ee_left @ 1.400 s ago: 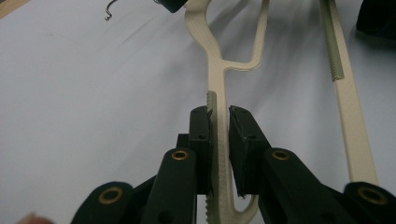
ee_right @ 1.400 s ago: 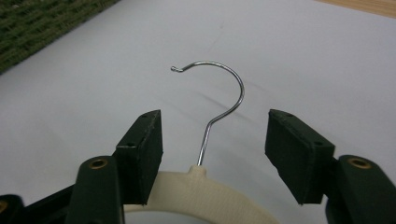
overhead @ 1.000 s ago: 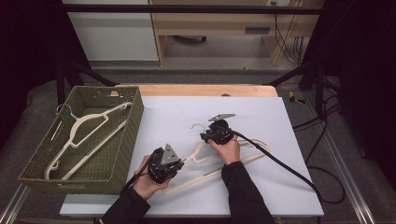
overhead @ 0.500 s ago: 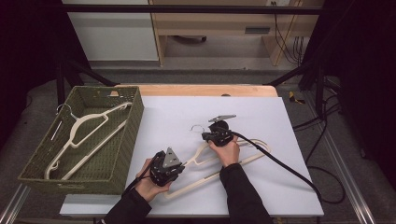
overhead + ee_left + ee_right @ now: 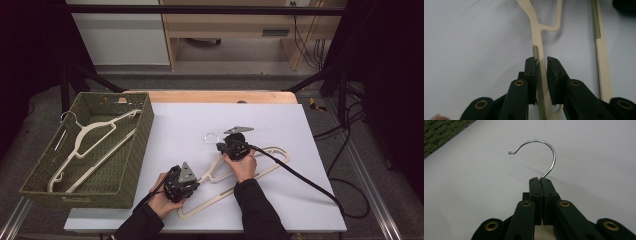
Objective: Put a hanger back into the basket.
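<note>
A cream plastic hanger [image 5: 272, 150] with a wire hook [image 5: 210, 135] lies flat on the white table [image 5: 280, 120]. My left gripper [image 5: 194, 181] is at the hanger's near left shoulder. In the left gripper view the ribbed shoulder arm [image 5: 537, 32] runs between the jaws, and the left gripper [image 5: 541, 61] is shut on it. My right gripper [image 5: 221, 145] sits at the hanger's neck. In the right gripper view that gripper [image 5: 540, 180] is shut on the base of the wire hook [image 5: 549, 147], which curls up and away to the left.
A green woven basket [image 5: 146, 125] stands at the table's left edge with another cream hanger [image 5: 90, 135] lying in it. A black cable [image 5: 300, 177] trails from the right gripper across the table's right side. A wooden strip [image 5: 215, 96] borders the far edge.
The right hand has settled slightly nearer over the hanger's neck. The left hand and the hanger look unchanged.
</note>
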The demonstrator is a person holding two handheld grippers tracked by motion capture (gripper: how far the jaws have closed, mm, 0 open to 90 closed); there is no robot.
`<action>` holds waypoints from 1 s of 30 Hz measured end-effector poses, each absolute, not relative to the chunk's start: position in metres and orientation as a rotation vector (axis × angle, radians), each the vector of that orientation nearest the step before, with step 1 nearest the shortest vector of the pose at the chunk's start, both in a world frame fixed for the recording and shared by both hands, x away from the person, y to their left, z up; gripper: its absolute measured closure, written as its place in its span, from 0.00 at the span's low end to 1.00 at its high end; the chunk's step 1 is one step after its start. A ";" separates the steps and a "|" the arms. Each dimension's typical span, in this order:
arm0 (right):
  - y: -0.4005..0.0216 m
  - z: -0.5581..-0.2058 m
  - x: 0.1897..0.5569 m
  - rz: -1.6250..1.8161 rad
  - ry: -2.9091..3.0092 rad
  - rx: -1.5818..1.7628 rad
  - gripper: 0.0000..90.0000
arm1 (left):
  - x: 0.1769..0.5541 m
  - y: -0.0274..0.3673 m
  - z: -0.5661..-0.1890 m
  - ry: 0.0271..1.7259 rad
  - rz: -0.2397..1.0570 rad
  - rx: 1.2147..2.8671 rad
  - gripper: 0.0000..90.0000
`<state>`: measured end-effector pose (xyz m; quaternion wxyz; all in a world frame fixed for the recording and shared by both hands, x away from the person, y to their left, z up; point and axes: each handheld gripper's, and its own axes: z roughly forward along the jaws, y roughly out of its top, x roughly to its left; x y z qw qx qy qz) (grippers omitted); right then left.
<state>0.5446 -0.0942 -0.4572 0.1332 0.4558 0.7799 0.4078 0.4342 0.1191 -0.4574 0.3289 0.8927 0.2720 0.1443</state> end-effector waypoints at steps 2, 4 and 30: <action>-0.095 -0.458 0.544 1.201 2.252 1.334 0.99 | 0.436 0.121 -0.456 0.704 0.361 2.314 0.83; -0.096 -0.458 0.543 1.207 2.249 1.327 0.99 | 0.438 0.121 -0.451 0.702 0.369 2.276 0.76; -0.110 -0.442 0.522 1.334 2.194 1.221 0.99 | 0.503 0.081 -0.460 0.842 -0.006 2.091 0.81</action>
